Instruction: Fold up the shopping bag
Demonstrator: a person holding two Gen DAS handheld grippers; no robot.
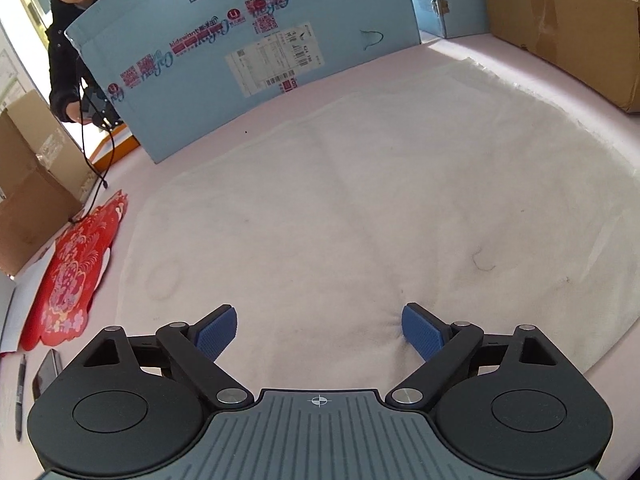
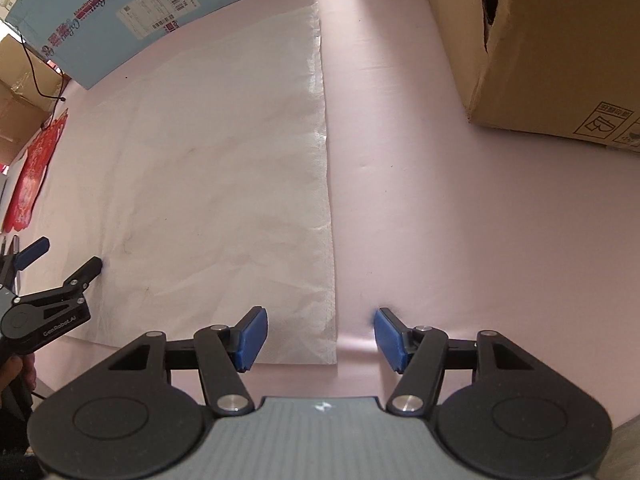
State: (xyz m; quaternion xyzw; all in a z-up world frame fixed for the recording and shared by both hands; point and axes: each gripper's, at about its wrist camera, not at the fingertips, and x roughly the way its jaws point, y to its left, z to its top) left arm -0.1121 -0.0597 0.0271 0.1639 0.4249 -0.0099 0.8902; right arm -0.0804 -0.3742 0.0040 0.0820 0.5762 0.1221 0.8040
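Both claws gape empty, the left gripper [image 1: 319, 330] low over the near edge of the white bag [image 1: 380, 208] lying flat on the pink table [image 2: 440, 184], the right gripper [image 2: 320, 336] straddling the bag's near right corner, boxes [image 2: 552, 48] beyond.

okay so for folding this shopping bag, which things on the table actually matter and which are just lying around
Part of the job:
white shopping bag, lying flat
left hand-held gripper, open at the bag's near edge
right hand-held gripper, open over the bag's near right corner

Just lying about:
blue printed cardboard panel
brown cardboard box
red paper decoration
pen
phone
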